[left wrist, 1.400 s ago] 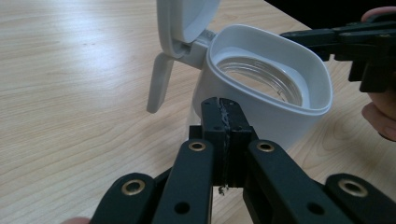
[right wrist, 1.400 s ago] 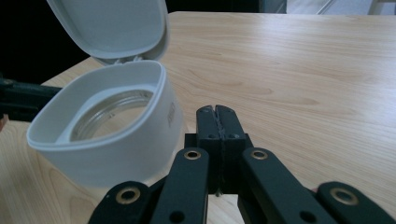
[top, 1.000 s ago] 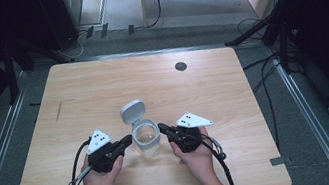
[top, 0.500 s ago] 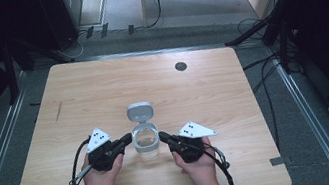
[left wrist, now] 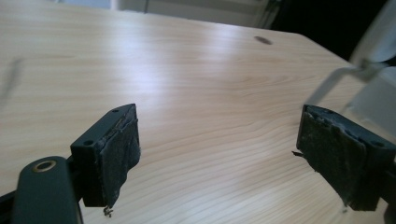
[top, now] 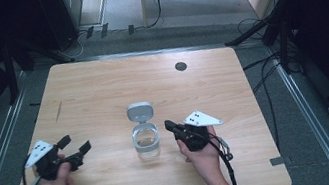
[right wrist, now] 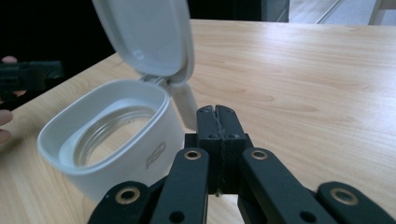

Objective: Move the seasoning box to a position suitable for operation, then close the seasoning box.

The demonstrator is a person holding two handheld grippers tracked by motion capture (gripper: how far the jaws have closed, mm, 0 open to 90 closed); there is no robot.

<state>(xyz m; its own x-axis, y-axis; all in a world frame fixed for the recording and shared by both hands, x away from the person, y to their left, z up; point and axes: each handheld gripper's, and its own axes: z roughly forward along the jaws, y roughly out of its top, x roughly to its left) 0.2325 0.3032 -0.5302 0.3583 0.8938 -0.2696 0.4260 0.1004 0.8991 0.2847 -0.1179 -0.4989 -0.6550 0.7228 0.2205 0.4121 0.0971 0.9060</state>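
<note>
The left gripper (top: 74, 147) has just been opening its jaws, which stand wide with only bare table (top: 101, 93) between them. The right gripper (top: 168, 124) has its jaws pressed together on nothing. The open-lidded clear jar (top: 146, 143) stands just beside the right tips, well apart from the left ones.

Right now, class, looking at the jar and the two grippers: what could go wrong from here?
1. The jar stands free with its hinged lid upright; a nudge from the shut right gripper close beside it might tip it.
2. The left gripper, jaws just opened and empty, is well off to the side, so nothing steadies the jar.
</note>
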